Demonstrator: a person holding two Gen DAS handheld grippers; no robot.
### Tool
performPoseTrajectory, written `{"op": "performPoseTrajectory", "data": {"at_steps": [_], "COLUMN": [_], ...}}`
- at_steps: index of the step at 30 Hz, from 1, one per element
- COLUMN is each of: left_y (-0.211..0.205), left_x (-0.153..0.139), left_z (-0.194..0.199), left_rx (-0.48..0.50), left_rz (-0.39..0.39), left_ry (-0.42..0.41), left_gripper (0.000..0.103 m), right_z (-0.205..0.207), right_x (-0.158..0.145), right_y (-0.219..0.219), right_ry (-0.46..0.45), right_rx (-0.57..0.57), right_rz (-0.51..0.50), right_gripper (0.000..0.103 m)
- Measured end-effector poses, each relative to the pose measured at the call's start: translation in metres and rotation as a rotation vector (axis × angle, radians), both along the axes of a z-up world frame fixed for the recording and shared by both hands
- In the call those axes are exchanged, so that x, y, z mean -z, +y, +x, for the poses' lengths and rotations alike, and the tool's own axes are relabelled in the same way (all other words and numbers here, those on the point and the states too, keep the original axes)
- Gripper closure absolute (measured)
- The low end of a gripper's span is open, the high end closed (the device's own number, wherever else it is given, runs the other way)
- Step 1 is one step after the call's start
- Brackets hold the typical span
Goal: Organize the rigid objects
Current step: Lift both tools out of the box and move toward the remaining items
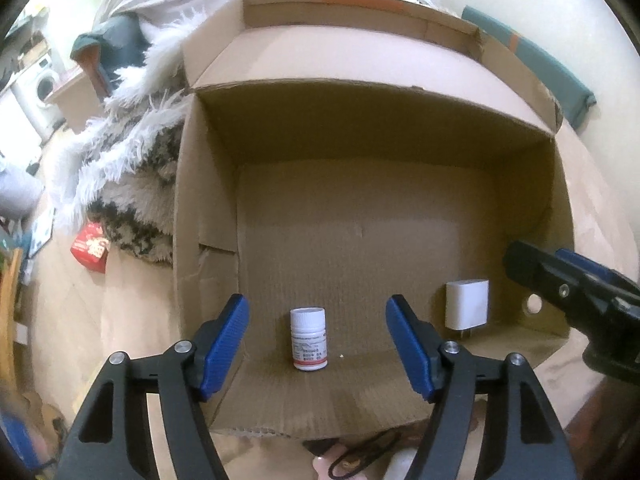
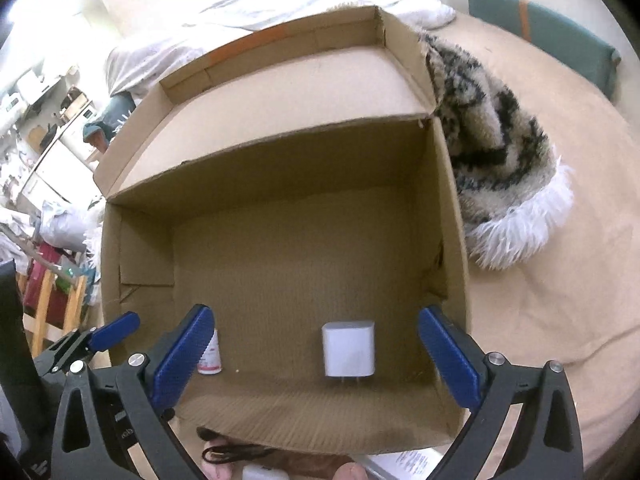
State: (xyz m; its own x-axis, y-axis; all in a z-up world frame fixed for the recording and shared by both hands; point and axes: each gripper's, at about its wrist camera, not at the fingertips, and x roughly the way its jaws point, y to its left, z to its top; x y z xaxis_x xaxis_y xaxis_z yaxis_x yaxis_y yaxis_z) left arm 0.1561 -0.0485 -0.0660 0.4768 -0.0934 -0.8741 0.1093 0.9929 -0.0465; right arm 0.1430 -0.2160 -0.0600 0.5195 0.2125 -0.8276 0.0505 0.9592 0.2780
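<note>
A small white pill bottle (image 1: pixel 308 339) with a red band stands upright on the floor of an open cardboard box (image 1: pixel 360 216), near its front wall. My left gripper (image 1: pixel 318 338) hangs above it, open, its blue pads apart from the bottle. A white plug adapter (image 2: pixel 349 349) stands on its prongs to the right of the bottle, also seen as the white adapter (image 1: pixel 467 310). My right gripper (image 2: pixel 316 350) is wide open above the adapter, touching nothing. The bottle (image 2: pixel 210 354) is half hidden behind the right gripper's left finger (image 2: pixel 182 356).
The box (image 2: pixel 280 240) rests on a beige bed cover. A shaggy patterned blanket (image 2: pixel 492 136) lies against the box's side. A red carton (image 1: pixel 90 246) sits on the cover to the left. A black cable (image 2: pixel 228 454) and small white items lie in front of the box.
</note>
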Motion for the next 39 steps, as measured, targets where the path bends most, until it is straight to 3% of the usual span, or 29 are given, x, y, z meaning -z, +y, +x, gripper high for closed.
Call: {"op": "performPoseTrajectory", "data": {"at_steps": [6,12,16,32,39], "left_y": [0.008,0.027,0.031,0.05,0.046], "left_x": [-0.016,-0.032,-0.041,-0.028,0.013], "left_z": [-0.008,-0.022,-0.04,-0.094,-0.093], "left_rx": [0.003,-0.08,-0.099,-0.118,-0.107], "left_rz": [0.003,-0.116,-0.076,-0.028,0.009], "left_ry": [-0.043,-0.032,-0.045,0.006,0.141], "left_gripper": [0.035,0.035,0.035,0.035,0.035], "right_z": [-0.011,-0.034,-0.048,-0.116,-0.125], "right_x": [-0.02,-0.042,-0.05,-0.048,-0.025], "right_y": [-0.007,-0.011,-0.011,-0.006,-0.012], "right_ry": [-0.068,-0.158,-0.182,-0.146,-0.048], "right_rx": [0.033,0.038,0.033,-0.025,-0.033], "right_rz": [-0.046,-0.061,-0.047,0.033,0.042], "right_gripper": [0.0,0.0,0.0,0.0,0.0]}}
